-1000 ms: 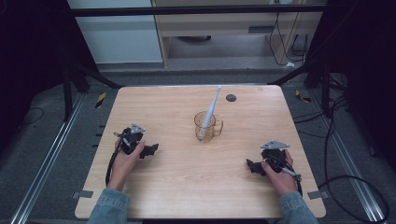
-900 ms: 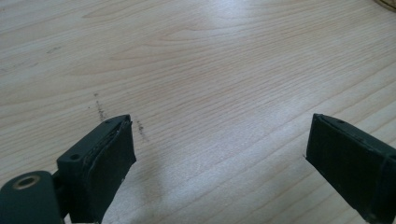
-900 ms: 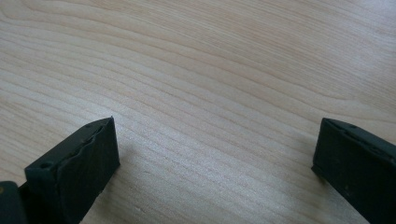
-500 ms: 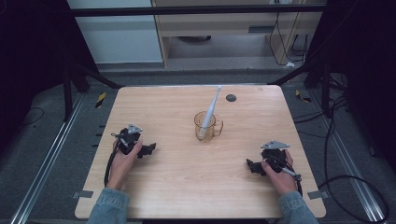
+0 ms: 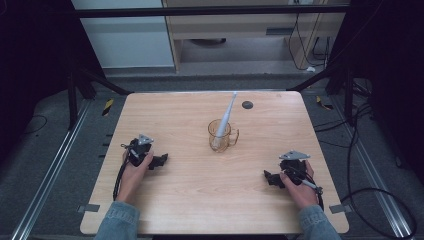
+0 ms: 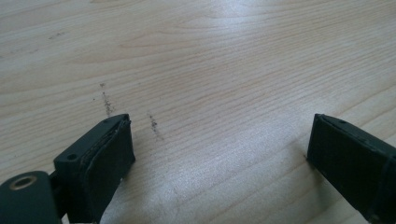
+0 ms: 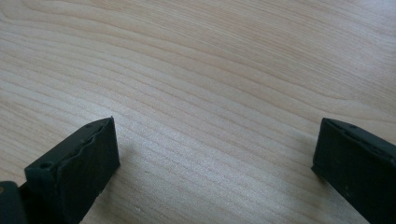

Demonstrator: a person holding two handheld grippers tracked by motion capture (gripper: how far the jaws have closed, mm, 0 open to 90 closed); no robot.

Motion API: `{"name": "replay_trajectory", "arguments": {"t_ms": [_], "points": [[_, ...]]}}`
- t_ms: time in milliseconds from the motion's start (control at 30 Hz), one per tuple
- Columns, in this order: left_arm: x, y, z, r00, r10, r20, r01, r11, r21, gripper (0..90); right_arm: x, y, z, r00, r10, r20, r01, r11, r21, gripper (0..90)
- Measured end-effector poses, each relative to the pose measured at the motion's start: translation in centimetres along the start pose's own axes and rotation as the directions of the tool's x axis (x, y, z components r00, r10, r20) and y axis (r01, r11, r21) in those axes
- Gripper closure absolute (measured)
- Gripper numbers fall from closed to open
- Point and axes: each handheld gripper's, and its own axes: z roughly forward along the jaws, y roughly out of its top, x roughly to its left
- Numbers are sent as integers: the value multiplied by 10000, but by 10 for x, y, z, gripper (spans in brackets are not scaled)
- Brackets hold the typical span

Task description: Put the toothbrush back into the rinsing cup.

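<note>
Amber glass mug (image 5: 221,135) stands upright at mid-table, handle turned toward the right gripper's side. White toothbrush (image 5: 224,118) stands in it, foot at the bottom of the mug, stem leaning on the rim and pointing up and away toward the far edge. The lean looks like a simple prop: the mug is too short to hold the brush straight, so the rim carries it.

Beyond the mug, near the far edge, a small dark disc (image 5: 247,105) lies flat on the table (image 5: 200,200), well apart from the mug.

Left gripper (image 5: 159,161) rests low on the wood, nearer the person than the mug and well off to its left, nose aimed roughly toward the table's middle. Its own view shows both pads (image 6: 109,158) spread wide, bare wood grain between them, nothing pinched.

Right gripper (image 5: 270,178) sits nearer the person than the mug and well to its right, also low on the wood. Its pads (image 7: 88,158) stand wide apart over bare table, empty.

Judgement: both hands look parked in a ready pose, jaws pre-spread so either could go to the mug or the brush. The free stem above the rim seems the easiest place to pinch; the mug may need steadying, since a sideways pull on the brush could tip it.
</note>
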Motion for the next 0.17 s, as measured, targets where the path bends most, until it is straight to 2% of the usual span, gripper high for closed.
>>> {"name": "replay_trajectory", "arguments": {"t_ms": [167], "points": [[0,0,0,10000,23,-63,-23,10000,86,38,0,0,0,10000,-6,8,6,10000,0,5]]}}
